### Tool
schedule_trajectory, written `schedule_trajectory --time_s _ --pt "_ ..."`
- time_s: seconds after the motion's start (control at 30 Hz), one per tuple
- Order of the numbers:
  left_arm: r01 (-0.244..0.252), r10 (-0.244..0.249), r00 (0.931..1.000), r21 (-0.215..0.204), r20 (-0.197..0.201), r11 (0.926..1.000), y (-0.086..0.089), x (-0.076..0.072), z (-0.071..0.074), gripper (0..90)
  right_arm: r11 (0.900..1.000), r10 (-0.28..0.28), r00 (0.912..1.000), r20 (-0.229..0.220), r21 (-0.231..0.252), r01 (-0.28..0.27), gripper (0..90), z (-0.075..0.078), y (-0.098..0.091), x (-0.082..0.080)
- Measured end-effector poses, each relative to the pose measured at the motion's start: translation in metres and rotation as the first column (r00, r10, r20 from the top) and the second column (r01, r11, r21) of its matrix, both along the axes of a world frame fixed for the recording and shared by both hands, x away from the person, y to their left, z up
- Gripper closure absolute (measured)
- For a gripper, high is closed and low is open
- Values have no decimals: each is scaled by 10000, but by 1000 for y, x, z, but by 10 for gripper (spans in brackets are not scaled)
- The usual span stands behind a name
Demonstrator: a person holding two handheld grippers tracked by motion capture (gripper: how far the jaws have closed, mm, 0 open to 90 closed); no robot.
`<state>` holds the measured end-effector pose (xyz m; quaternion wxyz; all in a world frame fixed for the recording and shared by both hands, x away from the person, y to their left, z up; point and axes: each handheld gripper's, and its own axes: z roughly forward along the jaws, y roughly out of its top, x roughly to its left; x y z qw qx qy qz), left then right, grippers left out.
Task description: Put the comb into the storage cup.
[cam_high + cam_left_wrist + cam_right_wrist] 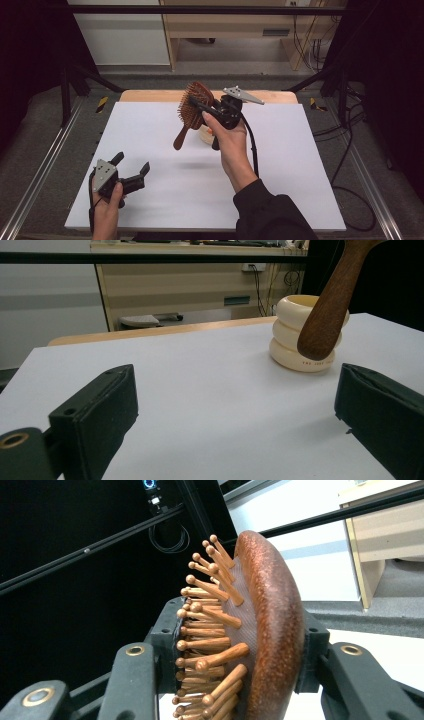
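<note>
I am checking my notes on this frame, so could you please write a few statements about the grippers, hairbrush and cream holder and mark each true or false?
1. The right gripper clamps the wooden hairbrush by its head. True.
2. The left gripper holds the cream ringed holder. False: its jaws are open and hold nothing.
3. The brush handle hangs in the air. True.
4. The holder lies tipped over. False: it stands upright on the white table.

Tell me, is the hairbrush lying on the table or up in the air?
In the air: the right tongs clamp the hairbrush head above the table.
</note>
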<state>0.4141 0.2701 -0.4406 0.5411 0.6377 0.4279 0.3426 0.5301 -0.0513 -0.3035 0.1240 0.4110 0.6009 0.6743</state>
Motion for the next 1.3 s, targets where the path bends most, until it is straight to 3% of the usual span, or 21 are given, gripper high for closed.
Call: schedule_trajectory --time_s 0.63,1.3 --pt "47 -47 10000 -75 36 10000 -1 0 -1 40 9997 -258 9996 91 40 257 513 14 1 18" --pt "31 -31 10000 -203 9 9998 2 2 -2 42 9961 -870 9962 56 126 869 513 21 -3 54"
